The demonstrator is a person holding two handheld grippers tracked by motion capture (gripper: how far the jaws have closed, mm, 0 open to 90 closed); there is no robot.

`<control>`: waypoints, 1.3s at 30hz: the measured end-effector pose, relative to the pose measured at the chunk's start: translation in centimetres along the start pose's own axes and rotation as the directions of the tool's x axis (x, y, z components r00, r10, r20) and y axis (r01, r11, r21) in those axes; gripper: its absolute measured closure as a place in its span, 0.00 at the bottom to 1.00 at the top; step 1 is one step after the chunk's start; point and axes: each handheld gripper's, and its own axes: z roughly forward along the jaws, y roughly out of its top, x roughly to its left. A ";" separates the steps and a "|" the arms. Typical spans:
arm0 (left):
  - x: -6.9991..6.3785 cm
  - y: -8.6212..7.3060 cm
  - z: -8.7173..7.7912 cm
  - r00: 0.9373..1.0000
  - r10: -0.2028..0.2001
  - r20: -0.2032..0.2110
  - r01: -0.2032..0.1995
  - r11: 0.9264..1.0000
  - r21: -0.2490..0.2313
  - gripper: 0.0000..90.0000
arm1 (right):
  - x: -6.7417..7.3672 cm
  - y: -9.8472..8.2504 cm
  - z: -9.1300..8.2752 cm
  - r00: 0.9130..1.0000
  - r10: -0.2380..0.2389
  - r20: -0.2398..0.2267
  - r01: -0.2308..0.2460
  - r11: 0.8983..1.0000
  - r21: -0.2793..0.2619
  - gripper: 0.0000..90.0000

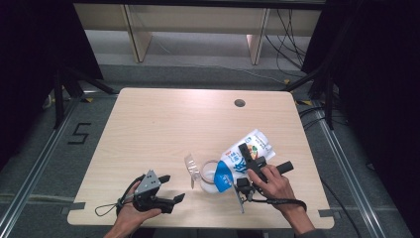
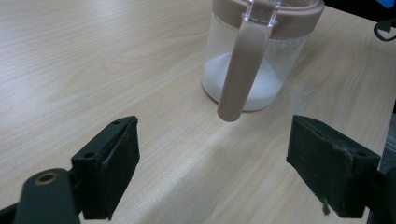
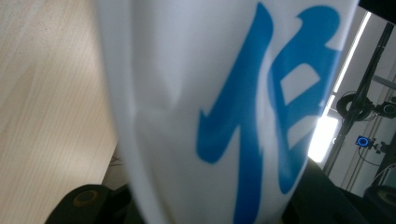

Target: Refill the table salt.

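High view, right gripper point(image 1: 246, 163): held in the person's right hand point(image 1: 274, 184), jaws clamped across the middle of a white and blue bag point(image 1: 242, 158).
High view, bag: tilted, its lower blue end over the mouth of the clear jar point(image 1: 209, 177), its far end raised past the jaws.
High view, jar: on the table point(image 1: 163, 124), just beyond the right jaws' near side, with its opened clear lid point(image 1: 192, 167) standing up beside it.
High view, left gripper point(image 1: 172, 187): in the left hand point(image 1: 130, 213), resting low on the table, jaws spread and pointing towards the jar, well short of it.
Left gripper view, jaws: wide apart with bare tabletop between them.
Left gripper view, jar point(image 2: 254, 70): ahead of the jaws and nearer the right-hand one, white powder point(image 2: 243, 84) in its bottom, a brown rim and a brown strap hanging down its front.
Right gripper view, bag point(image 3: 224, 107): pressed close between the jaws, white with large blue characters; the pads themselves are hidden behind it.
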 end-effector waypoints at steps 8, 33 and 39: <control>0.0 0.0 -0.1 1.000 0.003 -0.007 -0.003 1.000 0.008 0.18 | -0.2 0.0 0.0 1.000 -0.028 0.007 0.028 1.000 -0.002 0.79; 0.0 0.0 0.0 1.000 0.001 0.001 -0.001 1.000 0.002 0.18 | 0.0 -0.1 0.0 1.000 -0.001 -0.004 0.001 1.000 0.009 0.82; 0.0 0.0 0.0 1.000 0.000 0.000 0.000 1.000 0.000 0.18 | 0.0 -0.2 0.0 1.000 -0.001 -0.011 0.001 1.000 0.011 0.82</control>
